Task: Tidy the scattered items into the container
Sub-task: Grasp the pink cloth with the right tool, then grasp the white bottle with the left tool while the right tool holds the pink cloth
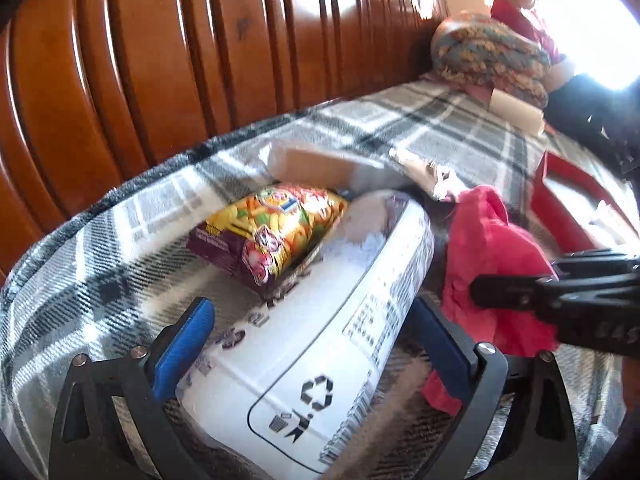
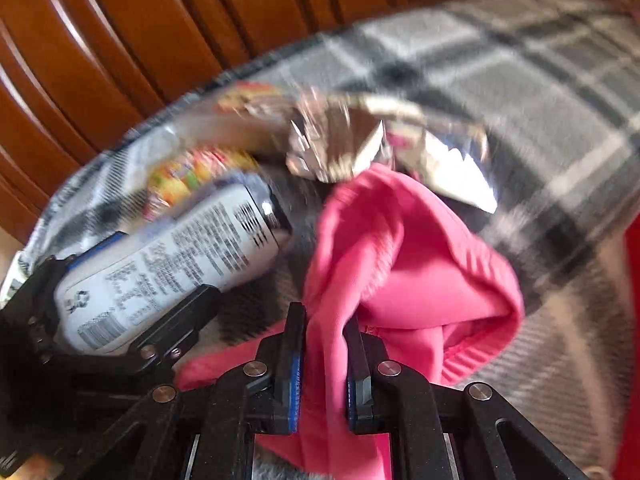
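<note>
My left gripper point(image 1: 316, 320) is shut on a white pack of tissues point(image 1: 320, 340) that lies on the plaid blanket point(image 1: 120, 260); the pack also shows in the right wrist view point(image 2: 168, 264). My right gripper point(image 2: 325, 328) is shut on a pink cloth point(image 2: 400, 264), which hangs beside the pack in the left wrist view point(image 1: 488, 256). A colourful snack bag point(image 1: 272, 236) leans on the pack's far end. A crumpled silvery wrapper point(image 2: 360, 148) lies just beyond the cloth. A red container point(image 1: 568, 208) stands at the right.
A ribbed wooden headboard point(image 1: 180, 60) rises behind the blanket. A brown parcel point(image 1: 316, 164) lies beyond the snack bag. A person point(image 1: 520, 12) sits at the far right next to a patterned cushion point(image 1: 488, 56) and a cardboard box point(image 1: 516, 112).
</note>
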A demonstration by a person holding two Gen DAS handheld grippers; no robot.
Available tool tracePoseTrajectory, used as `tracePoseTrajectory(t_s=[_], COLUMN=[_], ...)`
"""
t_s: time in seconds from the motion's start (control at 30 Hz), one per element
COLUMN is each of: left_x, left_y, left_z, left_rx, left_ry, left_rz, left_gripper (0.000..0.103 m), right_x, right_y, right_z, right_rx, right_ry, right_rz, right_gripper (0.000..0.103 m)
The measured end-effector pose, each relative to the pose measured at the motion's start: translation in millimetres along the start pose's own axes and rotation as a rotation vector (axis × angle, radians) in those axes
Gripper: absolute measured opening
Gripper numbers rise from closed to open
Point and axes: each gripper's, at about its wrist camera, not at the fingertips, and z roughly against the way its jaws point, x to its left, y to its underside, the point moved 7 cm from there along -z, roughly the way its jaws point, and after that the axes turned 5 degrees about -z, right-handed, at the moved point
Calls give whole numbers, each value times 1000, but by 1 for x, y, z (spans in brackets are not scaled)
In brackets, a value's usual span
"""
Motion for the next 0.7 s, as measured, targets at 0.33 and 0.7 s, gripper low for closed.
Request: tracePoseTrajectory(t_s=[0.33, 0.7], left_x=[0, -7], left_y=[-1, -11], left_z=[4, 37], left_rx=[-21, -134], left_ry=[12, 20], left_rz=[7, 23], left_gripper=[84, 69], right_x=[-20, -7], right_y=[-6, -6], right_z=[-8, -7], right_rx=[-34, -31], right_ry=[-89, -26], right_rz=[-157, -81], right_gripper=[16, 16])
